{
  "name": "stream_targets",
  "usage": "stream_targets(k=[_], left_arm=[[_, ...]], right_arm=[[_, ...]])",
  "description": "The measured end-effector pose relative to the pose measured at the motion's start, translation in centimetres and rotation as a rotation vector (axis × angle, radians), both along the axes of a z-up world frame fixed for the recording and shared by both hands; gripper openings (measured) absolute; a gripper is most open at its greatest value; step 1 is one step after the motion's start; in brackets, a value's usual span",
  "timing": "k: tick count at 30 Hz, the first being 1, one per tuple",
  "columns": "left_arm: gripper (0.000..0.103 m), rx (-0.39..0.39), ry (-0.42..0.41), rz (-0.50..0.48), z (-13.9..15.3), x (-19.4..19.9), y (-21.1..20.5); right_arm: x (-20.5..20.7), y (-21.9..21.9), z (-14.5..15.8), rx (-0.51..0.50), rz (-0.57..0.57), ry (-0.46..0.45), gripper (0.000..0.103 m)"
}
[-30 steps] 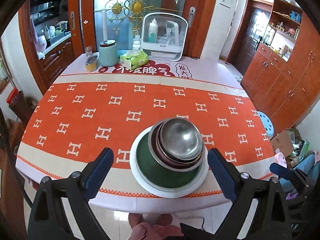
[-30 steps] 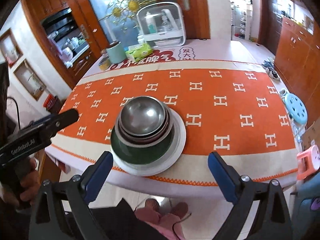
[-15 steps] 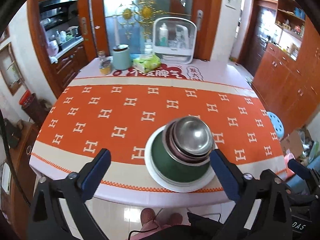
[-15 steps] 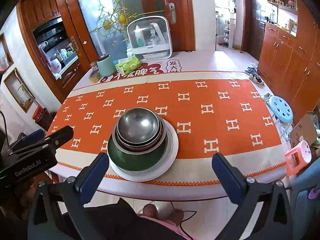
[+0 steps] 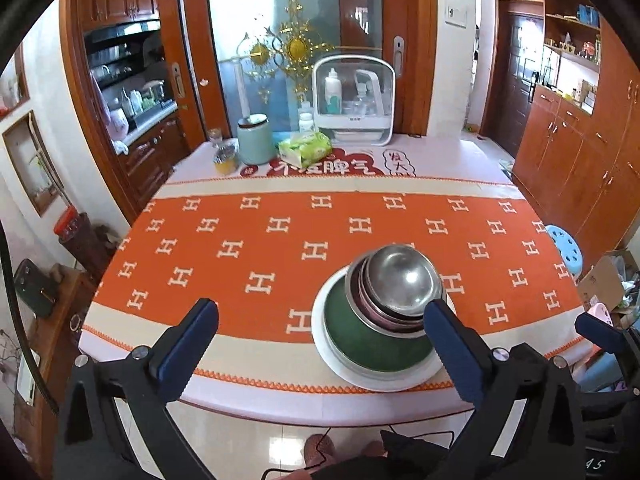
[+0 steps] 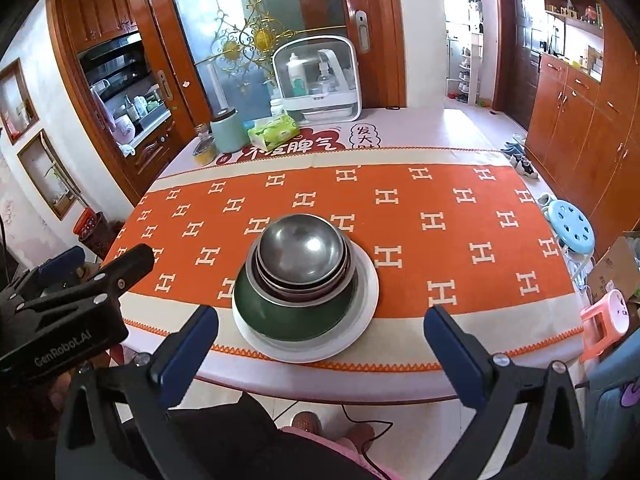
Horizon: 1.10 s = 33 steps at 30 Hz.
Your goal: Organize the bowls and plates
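A stack of dishes stands near the table's front edge: a white plate at the bottom, a green dish on it, then nested steel and pinkish bowls topped by a steel bowl. My left gripper is open and empty, hanging in front of the table edge, with its right finger overlapping the stack's right side. My right gripper is also open and empty, pulled back from the stack. The left gripper shows at the left of the right wrist view.
An orange cloth with white H marks covers the table. At the back stand a teal canister, a green tissue pack, a small jar and a white box of bottles. A blue stool and a pink stool stand on the right.
Both grippers have drawn back from the stack and tilted upward, so more of the room shows. Their jaws stand a little wider. The stack itself has not moved.
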State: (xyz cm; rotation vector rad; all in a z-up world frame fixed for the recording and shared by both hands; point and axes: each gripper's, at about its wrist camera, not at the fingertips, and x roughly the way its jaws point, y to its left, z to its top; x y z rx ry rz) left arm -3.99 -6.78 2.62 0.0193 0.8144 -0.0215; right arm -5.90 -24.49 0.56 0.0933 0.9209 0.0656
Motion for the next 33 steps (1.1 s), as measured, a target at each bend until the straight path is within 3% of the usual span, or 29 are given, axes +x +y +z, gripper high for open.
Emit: stream_targets(k=[33], left_arm=[[0.102, 0.002, -0.029, -0.042, 0.2, 0.9, 0.5]], right_arm=[[1.2, 1.5, -0.2, -0.020, -0.033, 0.012, 0.103]])
